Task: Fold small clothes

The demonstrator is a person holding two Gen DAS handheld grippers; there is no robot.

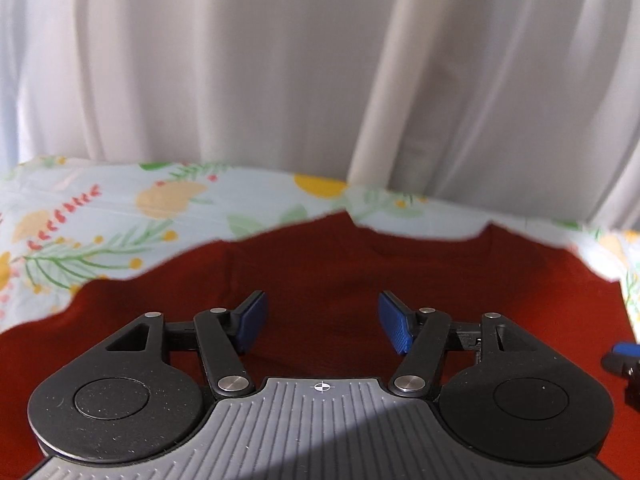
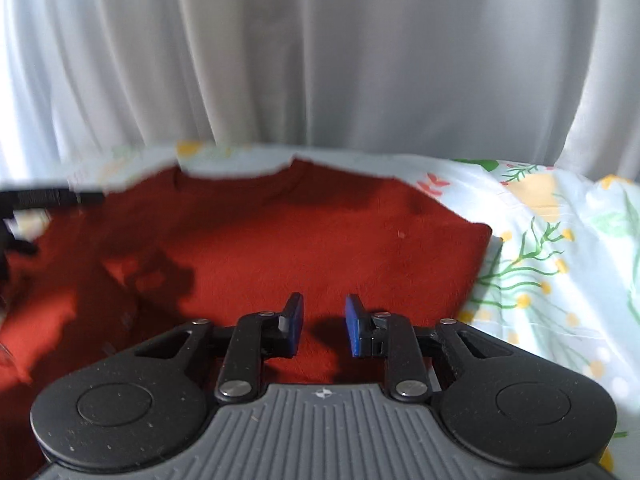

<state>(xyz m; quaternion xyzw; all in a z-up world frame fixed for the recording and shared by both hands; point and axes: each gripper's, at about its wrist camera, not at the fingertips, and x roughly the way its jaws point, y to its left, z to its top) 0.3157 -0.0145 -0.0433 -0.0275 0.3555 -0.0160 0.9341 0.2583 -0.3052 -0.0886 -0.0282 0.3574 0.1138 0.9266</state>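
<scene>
White curtain [image 1: 280, 60] hangs in folds behind everything, and below it a pale floral sheet [image 1: 100, 216] covers the surface. On that sheet lies the red garment [image 2: 304, 232], a small top spread mostly flat with its neckline toward the curtain and its right edge ending well short of the sheet's border. Judging from this, the step in hand is the start of a fold: the cloth is laid out, neither claw grips it, and the next move calls for each claw to drop onto an edge or hem and pinch the fabric before lifting it across. The left gripper [image 1: 322, 322] hovers over the middle of the garment with its blue pads [image 1: 394, 328] set wide, nothing between them. The right gripper [image 2: 323, 326] hangs above the near part of the cloth, its pads narrowly apart and empty.
</scene>
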